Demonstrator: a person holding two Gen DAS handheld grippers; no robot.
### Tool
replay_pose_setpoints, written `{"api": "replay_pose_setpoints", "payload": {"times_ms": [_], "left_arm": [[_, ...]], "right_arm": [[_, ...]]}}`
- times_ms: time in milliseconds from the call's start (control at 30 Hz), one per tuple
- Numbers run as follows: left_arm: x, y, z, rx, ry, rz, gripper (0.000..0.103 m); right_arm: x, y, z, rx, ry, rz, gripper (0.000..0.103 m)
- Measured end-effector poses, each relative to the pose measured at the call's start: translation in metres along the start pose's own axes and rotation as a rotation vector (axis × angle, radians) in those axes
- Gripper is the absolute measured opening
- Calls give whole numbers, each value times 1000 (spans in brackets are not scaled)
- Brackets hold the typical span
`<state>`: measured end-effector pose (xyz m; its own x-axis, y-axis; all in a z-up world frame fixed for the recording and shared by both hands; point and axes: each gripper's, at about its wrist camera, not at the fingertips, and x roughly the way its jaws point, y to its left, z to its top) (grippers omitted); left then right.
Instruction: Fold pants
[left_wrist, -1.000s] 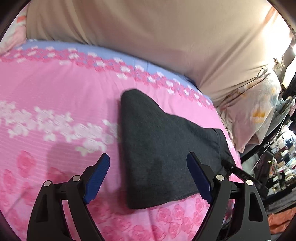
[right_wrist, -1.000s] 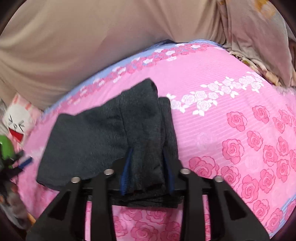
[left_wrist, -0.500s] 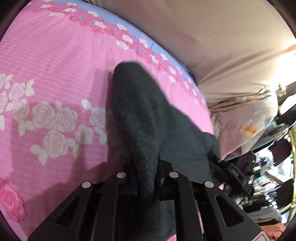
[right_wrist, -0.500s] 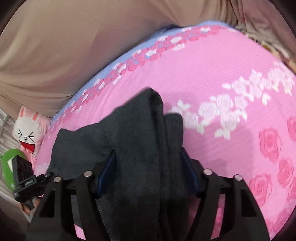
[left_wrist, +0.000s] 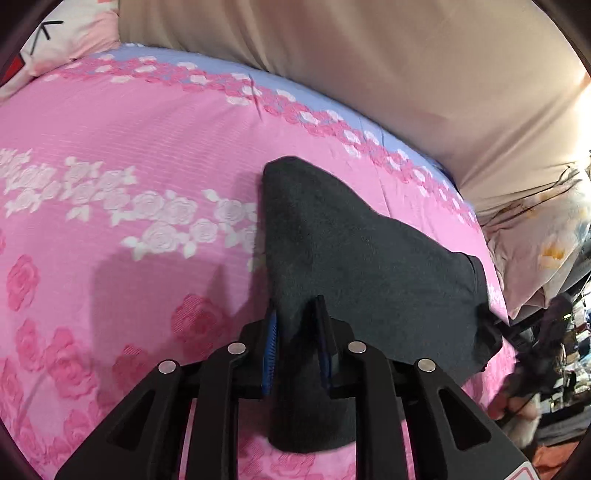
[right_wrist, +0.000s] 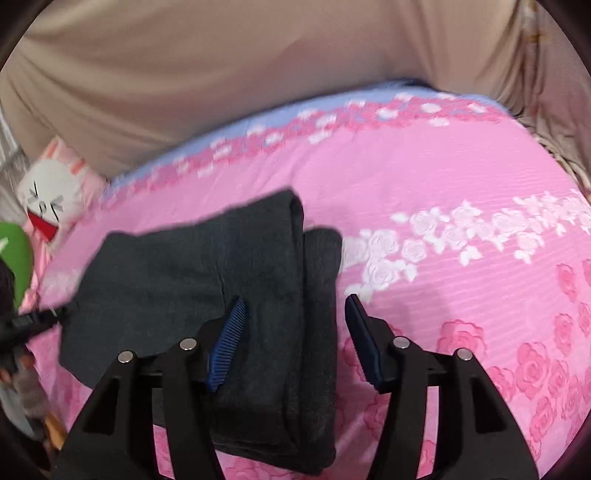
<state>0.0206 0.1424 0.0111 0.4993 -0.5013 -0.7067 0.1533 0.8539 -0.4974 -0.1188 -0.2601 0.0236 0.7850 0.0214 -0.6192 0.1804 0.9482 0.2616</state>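
Note:
The dark grey pants (left_wrist: 354, 258) lie folded on the pink rose-patterned bedspread (left_wrist: 129, 166). In the left wrist view, my left gripper (left_wrist: 295, 314) is shut on the near edge of the pants, a ridge of cloth pinched between its blue pads. In the right wrist view, the pants (right_wrist: 207, 280) lie as a folded stack with a narrower layer at the right. My right gripper (right_wrist: 295, 306) is open, its fingers straddling the stack's near right part without pinching it.
A beige curtain (left_wrist: 369, 66) hangs behind the bed. A white rabbit plush (right_wrist: 51, 199) sits at the left bed edge, with a green object (right_wrist: 14, 254) beside it. A floral pillow (left_wrist: 546, 243) lies at the right, with clutter beyond the bed edge.
My left gripper went from open over the pants to shut on their edge. My right gripper went from shut on the cloth to open, letting it go.

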Motion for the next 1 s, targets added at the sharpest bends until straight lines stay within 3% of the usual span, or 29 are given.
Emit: {"api": "replay_pose_setpoints", "payload": {"times_ms": [67,100,167,233,267,333,367,433,533,633,700,767,867,933,1000], "left_arm": [[-18,-9,2,18,-83,10,16],[-26,-17,4,38,-119,4,16],[-34,-42,6,109,-151,-45,20],[-25,-58,6,140,-134,-64,35],[-13,-63,6,146,-115,-58,41],[18,-62,6,140,-43,-14,41],[36,-56,5,118,-6,18,41],[50,-48,2,100,17,40,40],[47,-54,-1,136,-8,60,41],[49,-54,-4,148,-18,64,47],[51,-61,-3,156,-23,77,48],[38,-65,-8,161,-39,74,49],[11,-67,-22,174,-58,41,61],[2,-68,-35,191,-57,39,64],[8,-68,-47,208,-27,58,64]], "right_arm": [[-21,13,13,-41,-53,14,17],[-27,21,19,-65,-63,33,14],[-26,40,26,-111,-54,87,13],[0,49,33,-137,-9,89,13],[22,50,35,-137,28,77,13],[74,35,38,-97,123,4,11],[80,24,39,-35,102,43,12],[70,23,42,24,101,77,12],[36,37,33,-48,19,63,15],[55,30,14,-80,91,-3,14],[46,25,5,-38,75,8,12],[17,25,3,-33,36,44,18],[-9,25,-14,-72,27,39,18],[-5,21,-33,-113,68,-4,17],[-4,19,-46,-139,33,-23,16]]}}
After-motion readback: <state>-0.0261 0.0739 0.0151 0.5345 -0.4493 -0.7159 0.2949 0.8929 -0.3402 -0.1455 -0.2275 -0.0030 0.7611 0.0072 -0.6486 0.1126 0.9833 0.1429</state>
